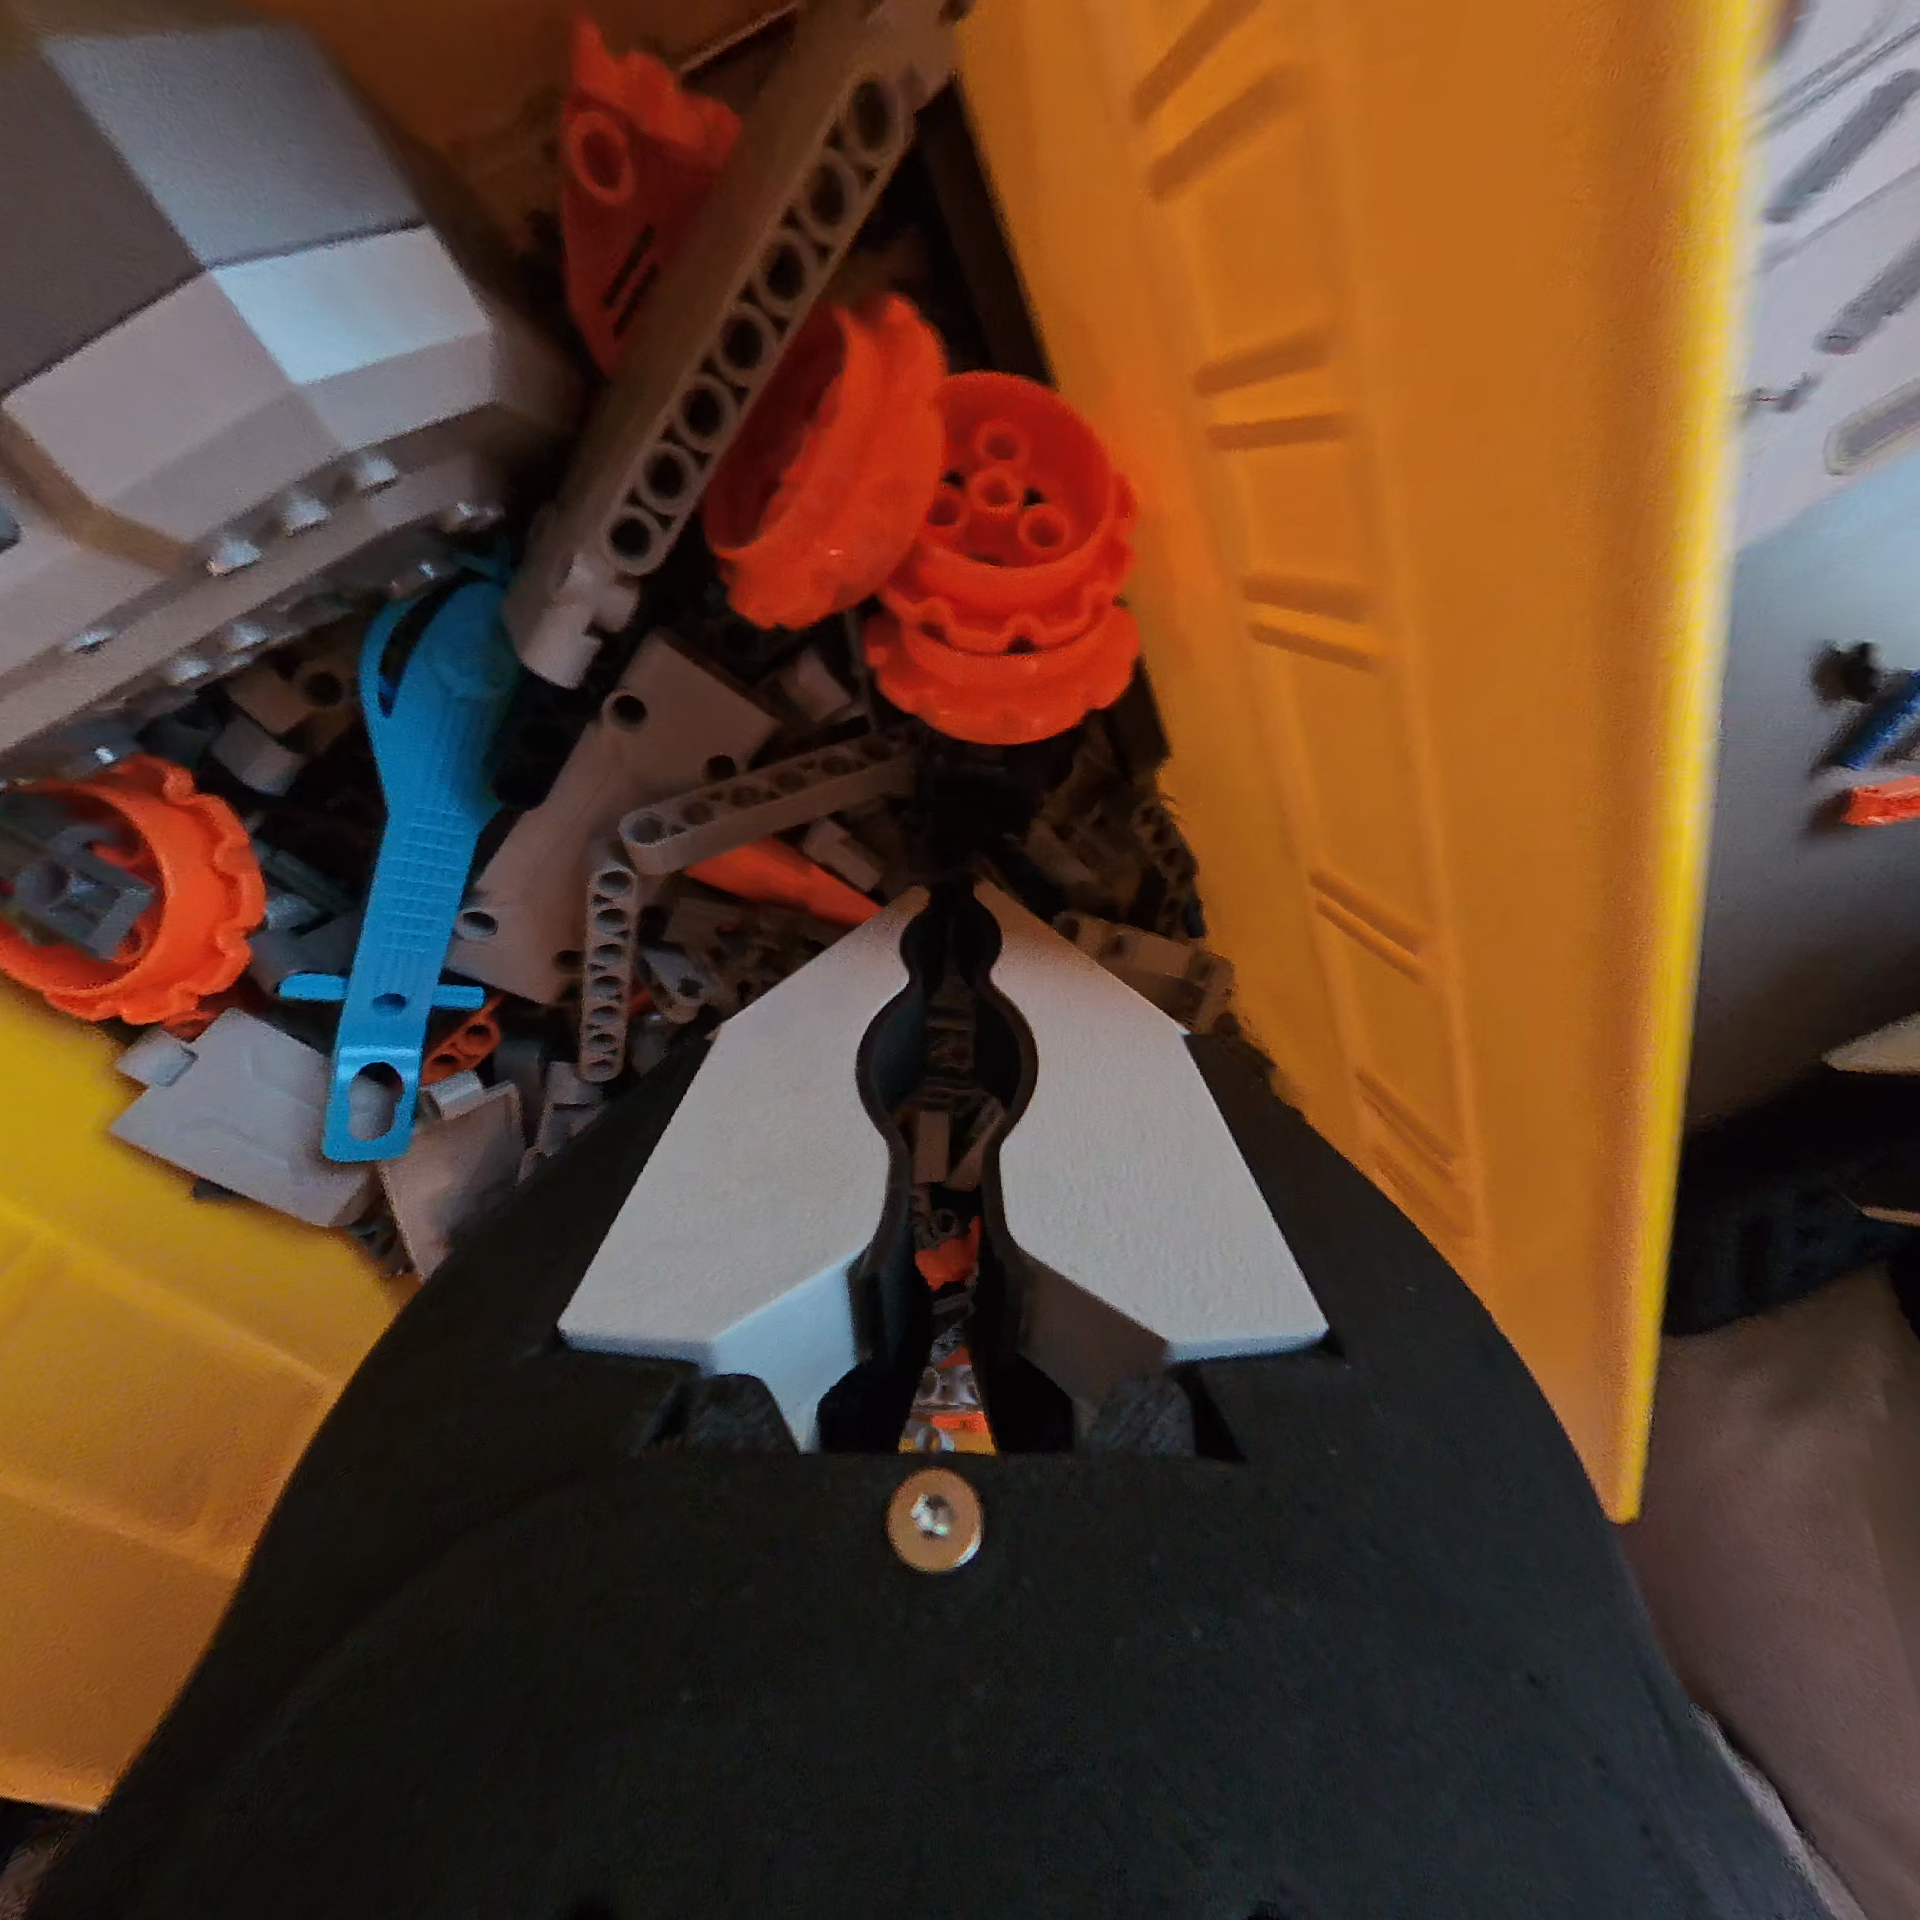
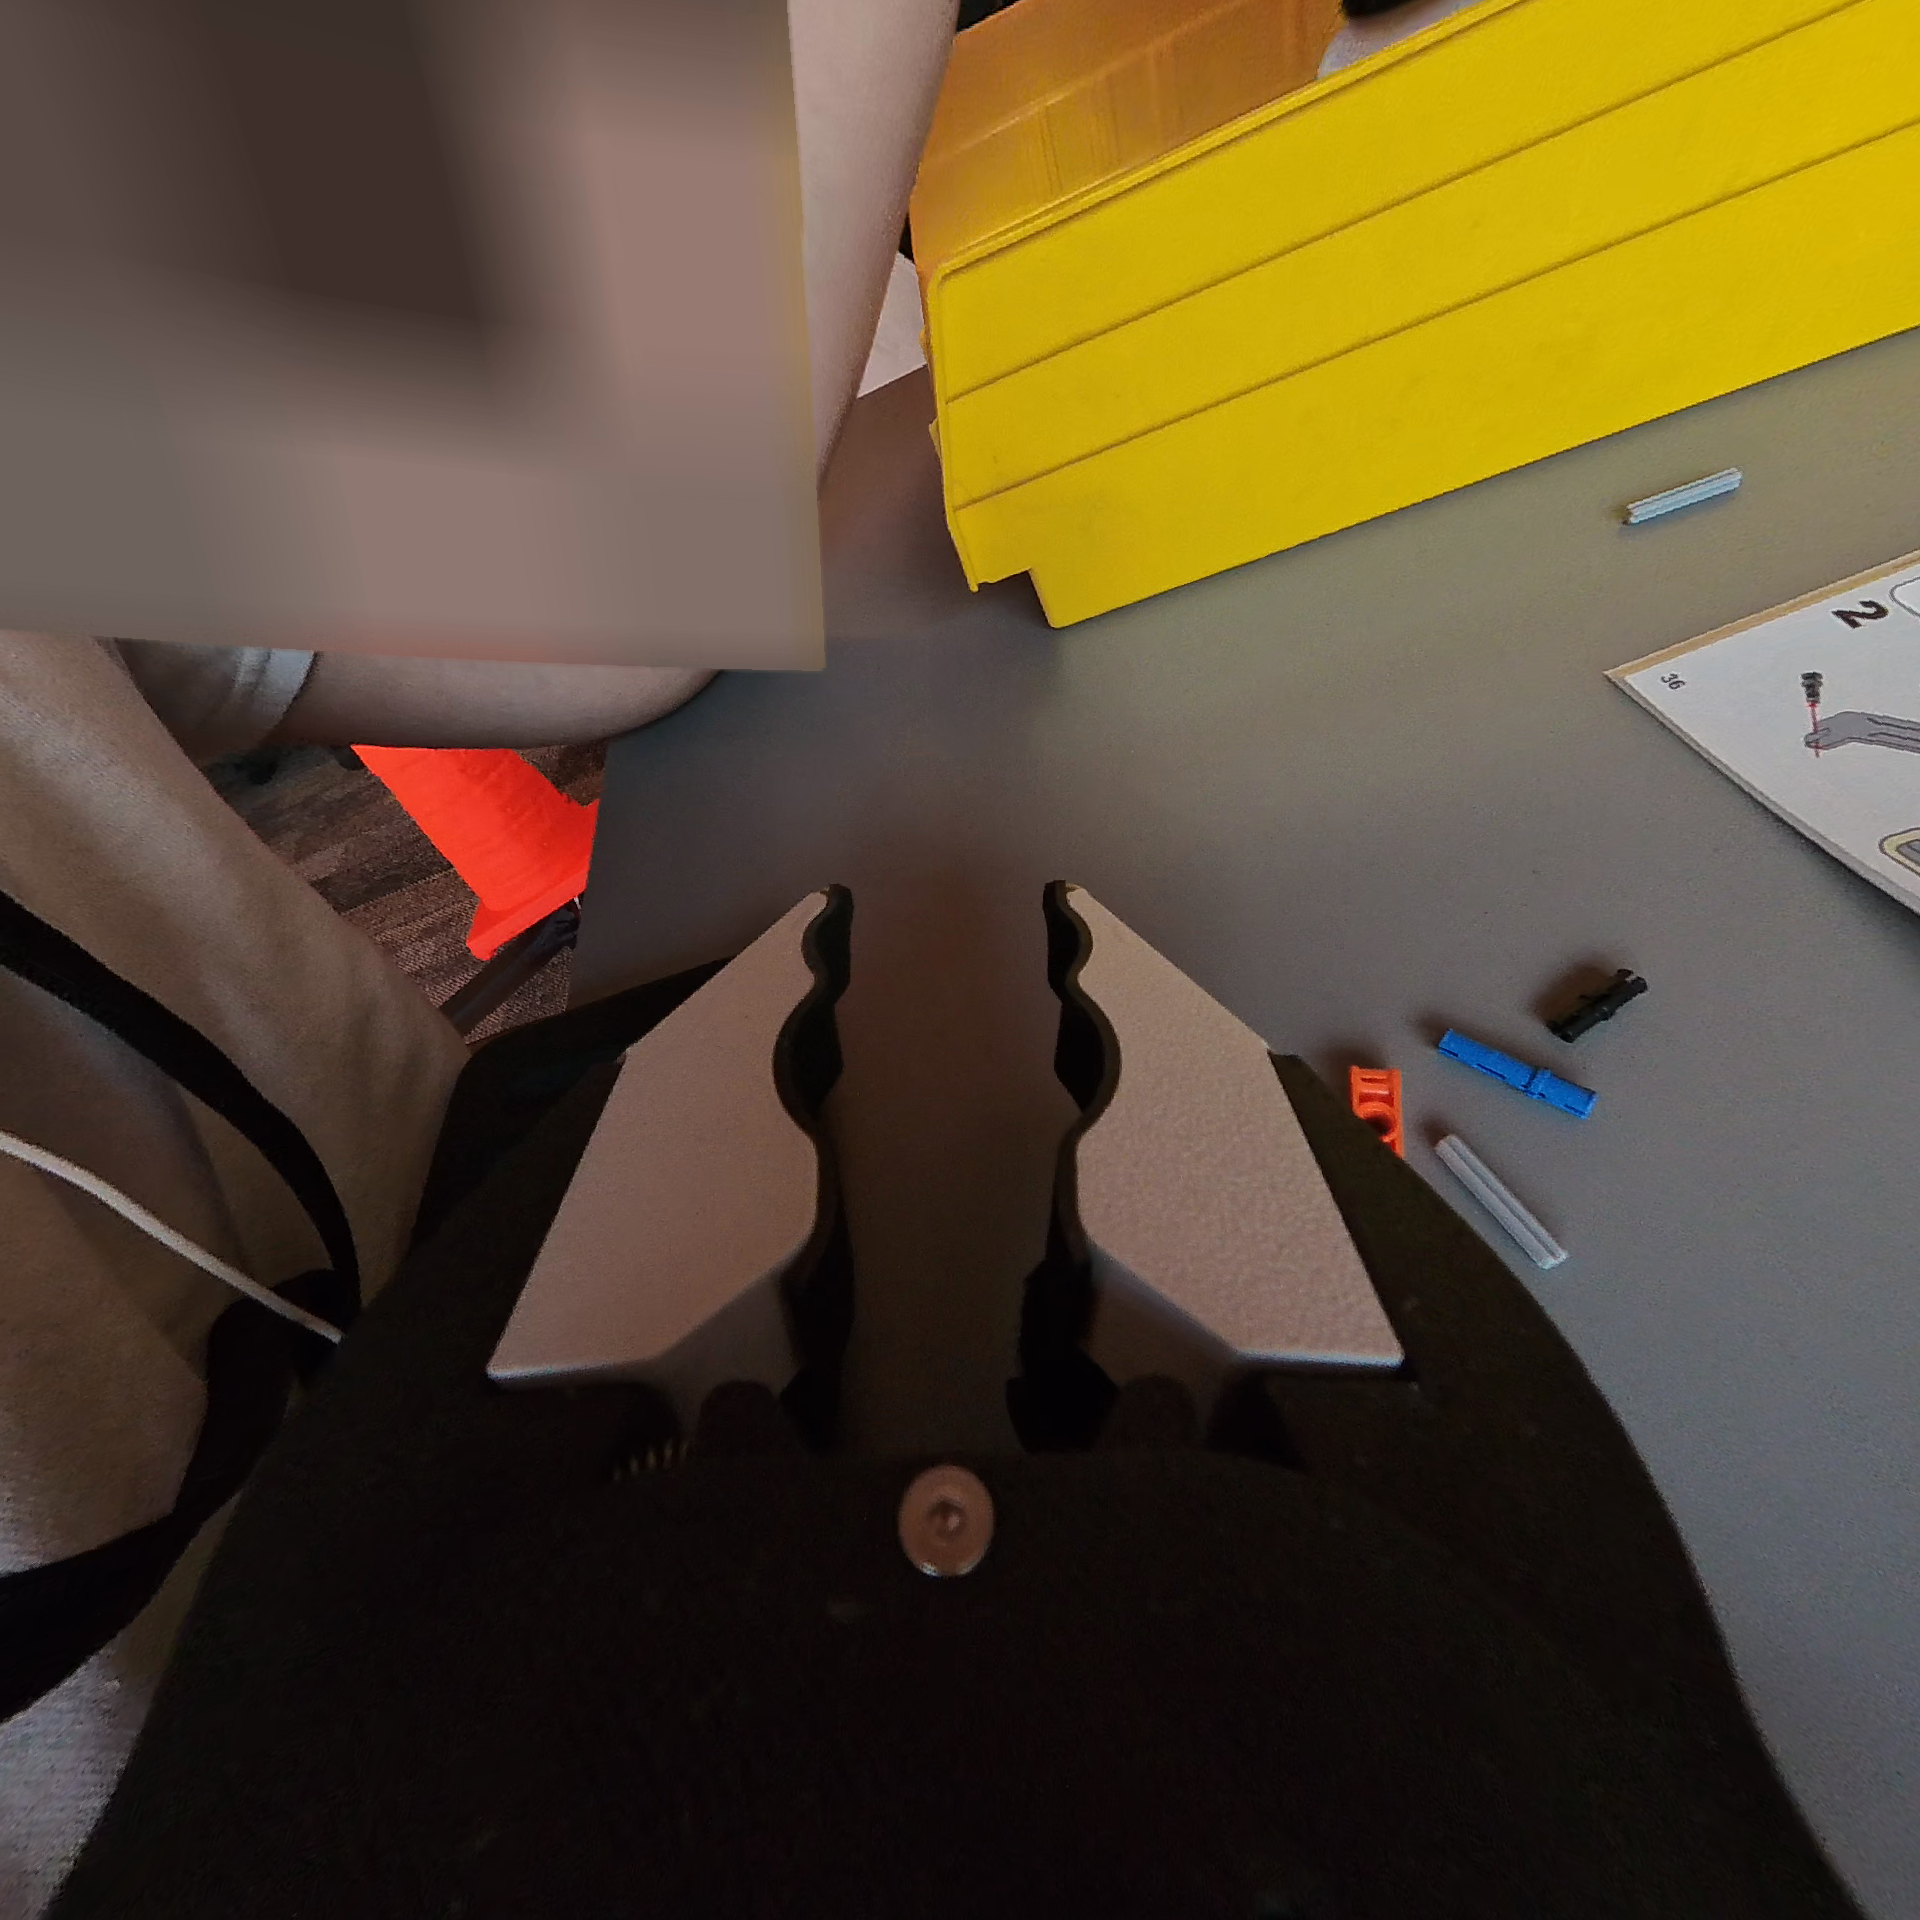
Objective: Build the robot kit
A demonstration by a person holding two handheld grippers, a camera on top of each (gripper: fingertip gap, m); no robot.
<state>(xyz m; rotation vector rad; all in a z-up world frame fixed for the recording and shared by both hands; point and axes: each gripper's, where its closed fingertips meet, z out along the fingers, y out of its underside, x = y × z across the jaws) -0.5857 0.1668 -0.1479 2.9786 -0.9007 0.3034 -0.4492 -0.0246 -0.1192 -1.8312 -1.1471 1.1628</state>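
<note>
**Inspector A:** We find the left gripper [image 1: 951,904] lowered into a yellow plastic bin [image 1: 1299,623] full of loose building-toy parts. Its white fingers [image 1: 790,1143] are nearly pressed together, with a narrow slot between them. Small dark pieces show through that slot, but we cannot tell whether any is pinched. Just ahead of the tips lie two ribbed orange plastic wheel hubs [image 1: 997,582], one touching the other, close against the bin wall. A long grey beam with a row of round holes [image 1: 748,343] runs beside them, and a flat light-blue plastic tool [image 1: 410,831] lies to the left.

**Inspector B:** We record the right gripper [image 2: 948,914] over the grey surface [image 2: 1195,779], well apart from that bin, its fingers [image 2: 707,1174] spread with nothing between them. To its right, on the surface, lie a small orange connector [image 2: 1377,1107] just beside one finger, a blue pin [image 2: 1515,1075], a black pin [image 2: 1595,1003] and a short pale grey axle [image 2: 1501,1216]. A second pale axle [image 2: 1683,497] lies near the bin's outer side, and a printed instruction sheet [image 2: 1787,748] sits at the far right.
</note>
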